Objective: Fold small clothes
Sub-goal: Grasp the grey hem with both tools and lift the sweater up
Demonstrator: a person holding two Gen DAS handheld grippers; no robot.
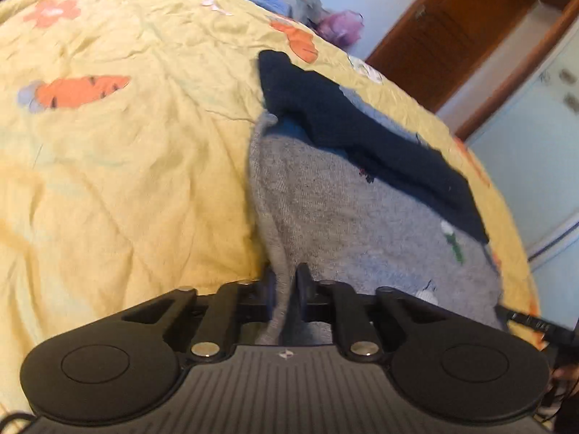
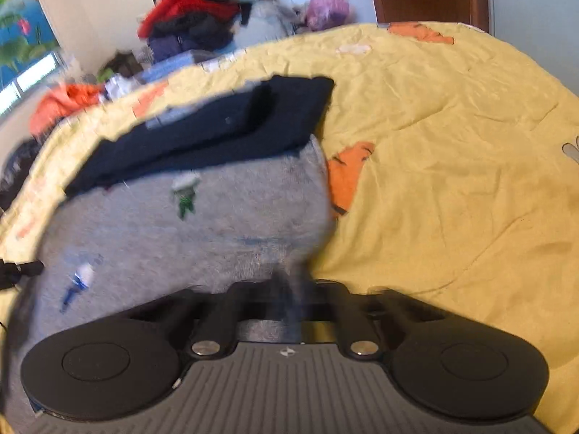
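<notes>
A small grey knit garment [image 1: 347, 217] with little embroidered figures lies on a yellow quilt [image 1: 126, 181], with a dark navy cloth [image 1: 362, 133] across its far part. My left gripper [image 1: 286, 282] is shut on the garment's left edge, which runs between the fingers. In the right wrist view the grey garment [image 2: 202, 224] and the navy cloth [image 2: 224, 126] show again, blurred. My right gripper [image 2: 293, 285] is shut on the garment's right edge. The tip of the other gripper [image 1: 528, 322] shows at the garment's right corner.
The yellow quilt [image 2: 452, 181] with orange carrot prints covers the bed. A pile of clothes [image 2: 202, 11] and a purple bag [image 2: 329, 5] lie beyond its far edge. A brown door [image 1: 456, 32] and a pale cabinet [image 1: 535, 152] stand to the right.
</notes>
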